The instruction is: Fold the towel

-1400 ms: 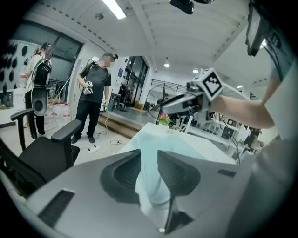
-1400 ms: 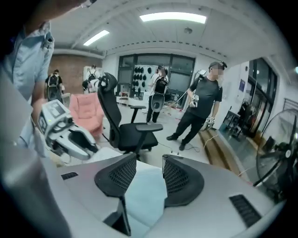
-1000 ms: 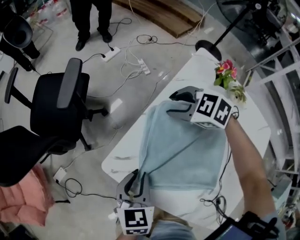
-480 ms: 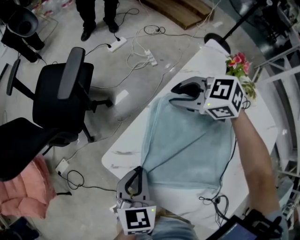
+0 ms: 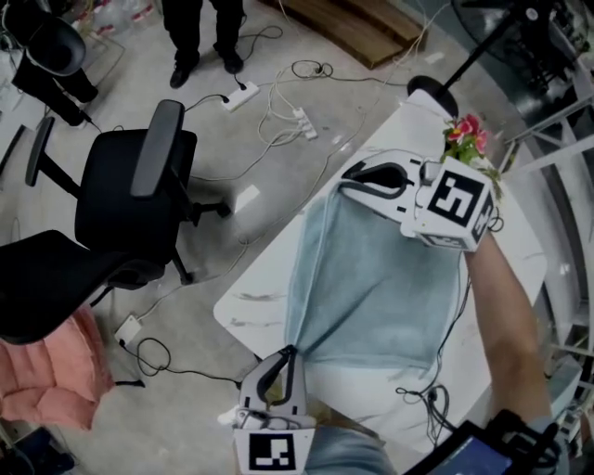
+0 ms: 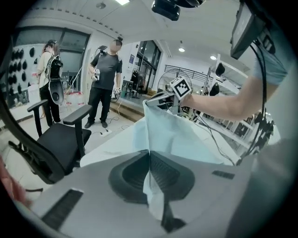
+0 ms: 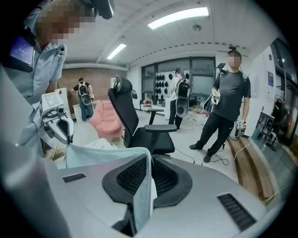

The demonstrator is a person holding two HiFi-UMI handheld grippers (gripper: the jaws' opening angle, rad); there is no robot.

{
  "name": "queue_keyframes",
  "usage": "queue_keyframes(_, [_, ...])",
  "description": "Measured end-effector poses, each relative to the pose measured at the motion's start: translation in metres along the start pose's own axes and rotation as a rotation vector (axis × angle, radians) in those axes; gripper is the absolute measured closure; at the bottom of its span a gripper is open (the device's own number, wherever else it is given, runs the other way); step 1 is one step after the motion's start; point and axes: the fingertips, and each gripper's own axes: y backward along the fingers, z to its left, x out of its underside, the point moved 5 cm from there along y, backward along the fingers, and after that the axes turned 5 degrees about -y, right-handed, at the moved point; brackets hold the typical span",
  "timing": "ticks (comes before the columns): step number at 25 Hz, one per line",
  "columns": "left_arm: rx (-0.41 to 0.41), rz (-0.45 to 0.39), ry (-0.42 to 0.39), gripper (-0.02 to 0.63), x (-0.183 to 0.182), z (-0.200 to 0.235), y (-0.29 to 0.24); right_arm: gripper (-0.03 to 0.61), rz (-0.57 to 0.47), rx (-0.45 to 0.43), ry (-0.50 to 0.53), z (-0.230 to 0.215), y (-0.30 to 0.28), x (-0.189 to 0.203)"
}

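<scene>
1. Head view: light-blue towel point(image 5: 371, 278) lies on white table point(image 5: 249, 311), its left edge raised off the top and pulled taut btwn two grippers.
2. Near edge of table: left gripper point(image 5: 290, 353) has jaws narrow, clamped on towel's near-left corner. Left gripper view shows cloth pinched btwn the black pads w/ a tail hanging below.
3. Far end of table: right gripper point(image 5: 351, 176) has jaws closing w/ towel's far-left corner btwn them. Right gripper view shows pads pressing the cloth, its edge draped over them.
4. Both grippers are held above the tabletop. Rest of towel lies flat toward the right, w/ person's forearm point(image 5: 506, 315) over its right side.
5. Pink flowers point(image 5: 467, 137) stand at table's far-right corner, just beside right gripper's marker cube. Black cable point(image 5: 436, 394) trails off towel's near-right corner.
6. On floor left of table: black office chair point(image 5: 130, 195), white power strip point(image 5: 239, 95) w/ cables, pink cloth point(image 5: 42, 380) at near left. A person in dark clothes point(image 5: 200, 28) stands at the far side.
</scene>
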Motion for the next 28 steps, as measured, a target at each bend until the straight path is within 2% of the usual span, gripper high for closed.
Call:
queue_keyframes(2, [0.001,0.041,0.028,0.601,0.012,-0.001,0.002,0.521,0.051,-0.010,0.020,0.003,-0.016,0.003])
queue_keyframes(7, [-0.063,0.101,0.062,0.600,0.039,0.028,-0.017,0.523,0.134,-0.050,0.024,-0.001,-0.063,0.033])
queue_keyframes(10, [-0.070,0.133,0.069,0.600,0.051,0.041,-0.032,0.530,0.171,-0.025,0.014,-0.003,-0.085,0.053])
queue_keyframes(11, [-0.070,0.135,0.064,0.600,0.052,0.042,-0.036,0.515,0.168,-0.013,-0.006,-0.005,-0.086,0.053])
queue_keyframes(13, [-0.059,0.134,0.051,0.600,0.053,0.043,-0.039,0.318,0.137,0.001,-0.053,-0.006,-0.075,0.039])
queue_keyframes(15, [-0.010,0.129,0.065,0.598,0.052,0.042,-0.038,0.302,0.064,0.012,-0.077,0.000,-0.048,0.012])
queue_keyframes(16, [0.030,0.122,0.087,0.574,0.050,0.041,-0.037,0.302,0.026,0.022,-0.082,0.005,-0.031,-0.003])
queue_keyframes(18, [0.103,0.099,0.125,0.374,0.042,0.042,-0.031,0.302,-0.038,0.051,-0.091,0.017,0.004,-0.028])
queue_keyframes(19, [0.117,0.087,0.128,0.335,0.038,0.045,-0.026,0.302,-0.058,0.071,-0.097,0.024,0.022,-0.034])
queue_keyframes(21, [0.099,0.068,0.097,0.319,0.032,0.054,-0.011,0.302,-0.066,0.125,-0.113,0.042,0.055,-0.034])
queue_keyframes(23, [0.049,0.029,0.031,0.326,0.021,0.061,0.008,0.307,-0.033,0.188,-0.132,0.065,0.084,-0.015])
queue_keyframes(24, [0.031,-0.002,-0.011,0.360,0.012,0.062,0.016,0.317,-0.010,0.221,-0.148,0.080,0.097,-0.002])
queue_keyframes(25, [0.030,-0.038,-0.055,0.411,0.003,0.059,0.023,0.362,0.009,0.255,-0.177,0.097,0.107,0.013])
queue_keyframes(26, [0.053,-0.074,-0.099,0.476,-0.008,0.051,0.027,0.407,0.024,0.288,-0.218,0.117,0.115,0.028])
queue_keyframes(27, [0.102,-0.102,-0.143,0.577,-0.016,0.039,0.028,0.433,0.041,0.317,-0.264,0.139,0.120,0.043])
queue_keyframes(28, [0.170,-0.113,-0.184,0.597,-0.021,0.022,0.023,0.468,0.062,0.342,-0.310,0.161,0.120,0.060])
